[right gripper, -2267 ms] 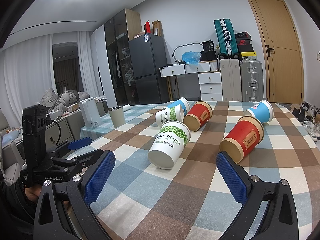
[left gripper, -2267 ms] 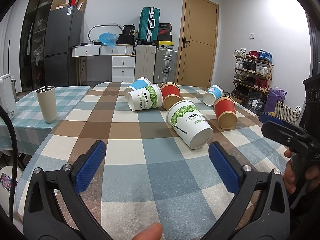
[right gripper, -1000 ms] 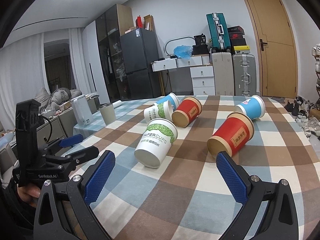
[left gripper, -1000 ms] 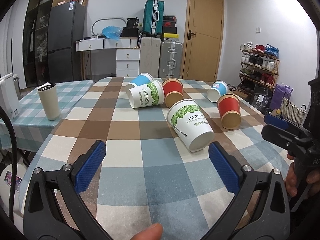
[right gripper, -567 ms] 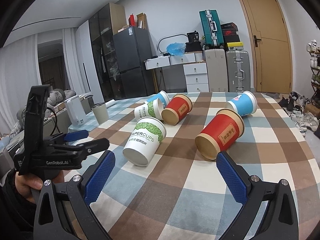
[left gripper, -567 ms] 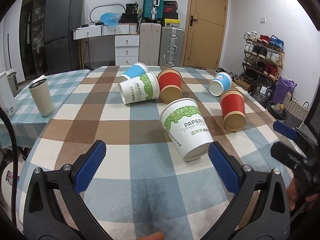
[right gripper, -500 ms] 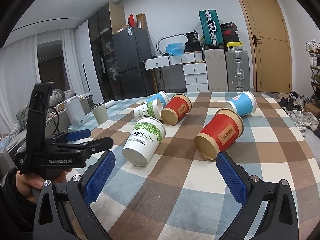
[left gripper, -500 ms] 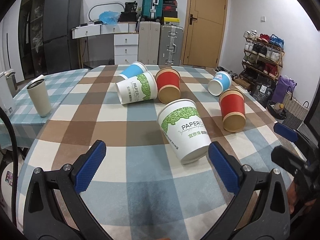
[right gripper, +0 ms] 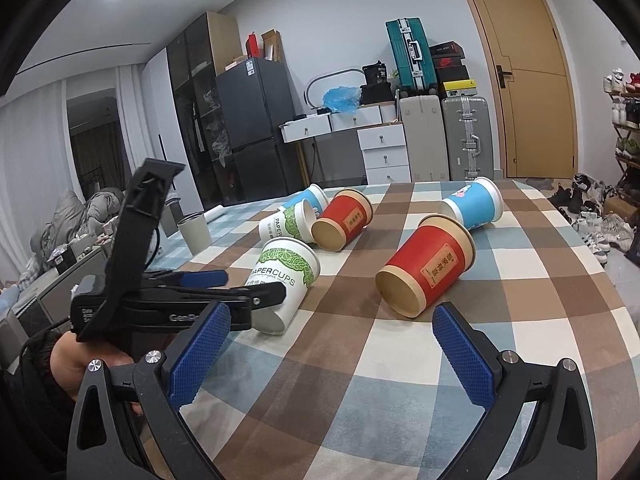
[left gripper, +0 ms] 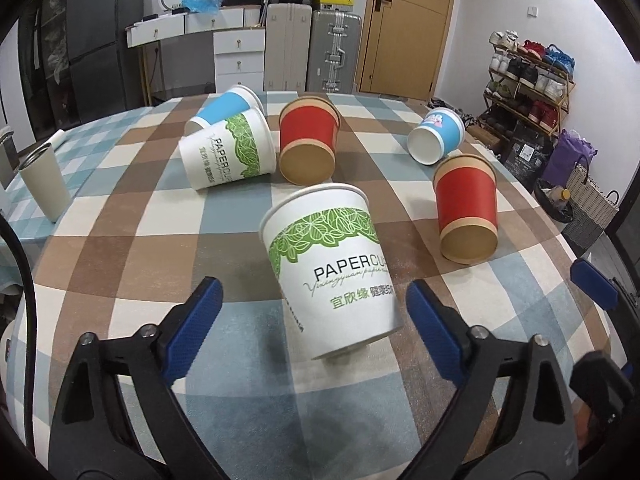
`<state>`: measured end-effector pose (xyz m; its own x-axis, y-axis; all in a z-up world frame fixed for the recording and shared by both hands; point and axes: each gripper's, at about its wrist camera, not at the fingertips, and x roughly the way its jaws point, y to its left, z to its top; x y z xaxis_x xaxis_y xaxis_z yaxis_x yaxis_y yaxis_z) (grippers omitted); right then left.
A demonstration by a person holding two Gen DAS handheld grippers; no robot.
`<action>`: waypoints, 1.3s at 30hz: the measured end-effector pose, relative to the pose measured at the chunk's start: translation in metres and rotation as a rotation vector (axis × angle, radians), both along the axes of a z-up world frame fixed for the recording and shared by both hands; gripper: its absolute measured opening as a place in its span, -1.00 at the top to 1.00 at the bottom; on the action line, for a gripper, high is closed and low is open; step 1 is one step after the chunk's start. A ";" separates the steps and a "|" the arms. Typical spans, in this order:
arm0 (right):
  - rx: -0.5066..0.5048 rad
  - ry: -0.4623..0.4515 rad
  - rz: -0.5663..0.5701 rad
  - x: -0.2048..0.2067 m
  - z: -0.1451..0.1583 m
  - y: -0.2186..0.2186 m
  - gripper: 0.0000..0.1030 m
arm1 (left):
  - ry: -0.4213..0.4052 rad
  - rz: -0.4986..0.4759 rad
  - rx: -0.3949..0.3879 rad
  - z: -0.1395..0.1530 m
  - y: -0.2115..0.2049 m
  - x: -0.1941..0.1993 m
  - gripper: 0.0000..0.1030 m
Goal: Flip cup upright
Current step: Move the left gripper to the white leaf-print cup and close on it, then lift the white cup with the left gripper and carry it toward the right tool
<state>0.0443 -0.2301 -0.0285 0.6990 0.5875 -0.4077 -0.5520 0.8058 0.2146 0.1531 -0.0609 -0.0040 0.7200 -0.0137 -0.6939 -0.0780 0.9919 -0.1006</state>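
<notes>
Closing in on the nearest white paper cup (left gripper: 334, 270), I have brought the left gripper (left gripper: 312, 312) forward and lower than half a second ago, so the cup now fills the space just ahead of its blue pads (left gripper: 192, 318). Its jaws stand wide apart and hold nothing; the pads flank the cup's closed base without touching it. The cup lies on its side, mouth pointing away from me. I judge the approach nearly done and the grasp next, then the turn upright.

The right gripper (right gripper: 332, 354) hangs back, jaws spread and empty, with a red cup (right gripper: 426, 270) on its side just ahead.

Five more cups lie tipped on the checked tablecloth (left gripper: 132, 248), which looks flat and a little slick. A beige tumbler (left gripper: 42, 186) stands on a neighbouring table. Behind are a dark fridge (right gripper: 256, 128), suitcases (left gripper: 312, 54), a wooden door (left gripper: 408, 24) and a shoe rack (left gripper: 528, 76).
</notes>
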 end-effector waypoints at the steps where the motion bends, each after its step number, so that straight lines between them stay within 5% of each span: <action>1: 0.000 0.000 0.000 0.000 0.000 -0.001 -1.00 | 0.012 -0.006 -0.009 -0.002 -0.001 0.003 -0.63; 8: 0.004 0.002 0.002 0.001 0.000 -0.001 -1.00 | 0.045 -0.026 -0.063 -0.008 -0.001 0.009 -0.11; 39: -0.002 0.004 0.016 -0.006 -0.001 0.005 -1.00 | -0.111 -0.016 -0.126 0.021 0.014 -0.098 -0.10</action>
